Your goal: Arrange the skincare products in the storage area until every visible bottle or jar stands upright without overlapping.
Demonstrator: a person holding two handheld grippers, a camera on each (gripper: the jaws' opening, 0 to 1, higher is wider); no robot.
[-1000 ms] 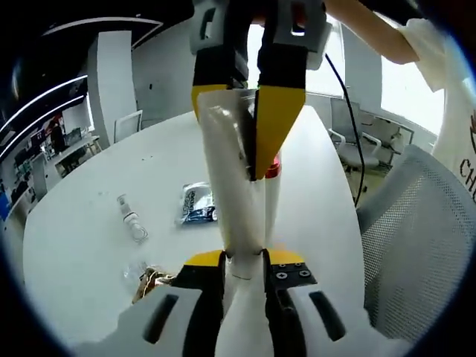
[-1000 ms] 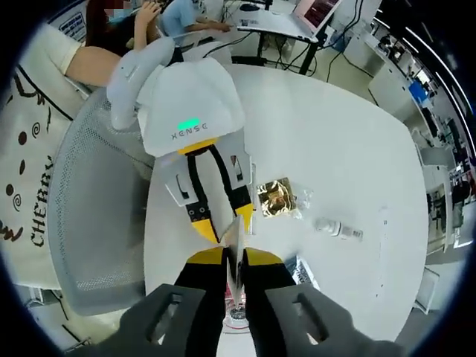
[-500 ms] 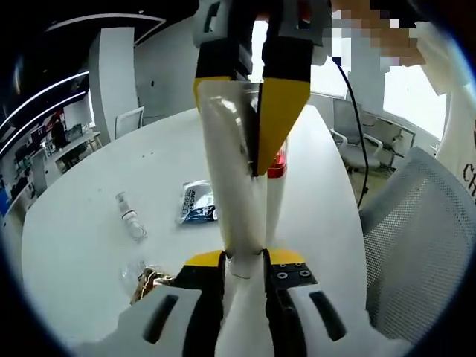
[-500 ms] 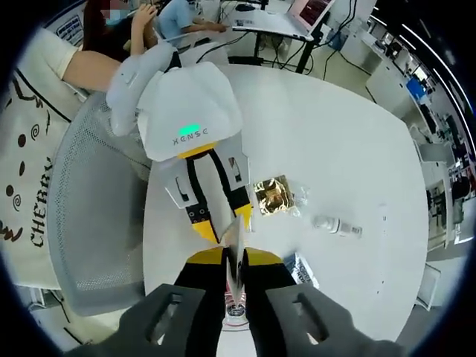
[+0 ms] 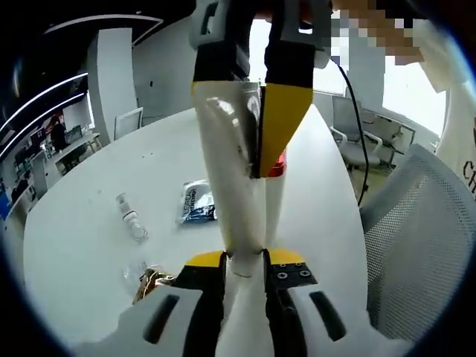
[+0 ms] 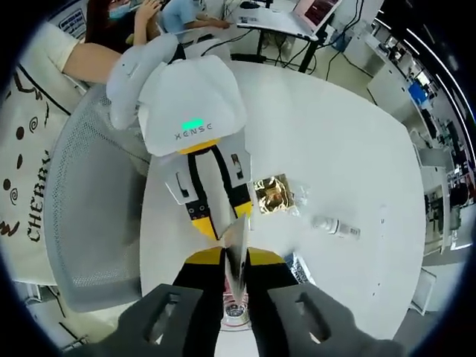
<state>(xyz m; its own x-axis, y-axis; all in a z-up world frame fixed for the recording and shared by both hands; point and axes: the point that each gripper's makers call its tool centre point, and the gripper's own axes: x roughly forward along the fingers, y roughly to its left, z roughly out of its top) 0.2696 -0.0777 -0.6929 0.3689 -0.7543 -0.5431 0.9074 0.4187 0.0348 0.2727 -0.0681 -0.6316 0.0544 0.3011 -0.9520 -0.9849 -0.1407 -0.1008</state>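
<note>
While both grippers clamp one tall white tube [image 5: 236, 216] above the table [image 5: 89, 245], the left gripper [image 5: 244, 269] pinches its base and the right gripper [image 6: 235, 269] its flat crimped end (probably to steady it for standing). Beyond the left gripper lie a sachet [image 5: 198, 202], a gold packet [image 6: 273, 195] and a small bottle [image 5: 131, 218] on its side.

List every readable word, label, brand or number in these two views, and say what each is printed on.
"XENSE": on the white housing of the left gripper, under its green light, right gripper view; the small letters are slightly soft.
"CHE": dark letters on the person's cream shirt, cut off by the chair.
Blue and white sachet: its print is too blurred to read.
Small clear bottle lying on the table: no legible label.
</note>
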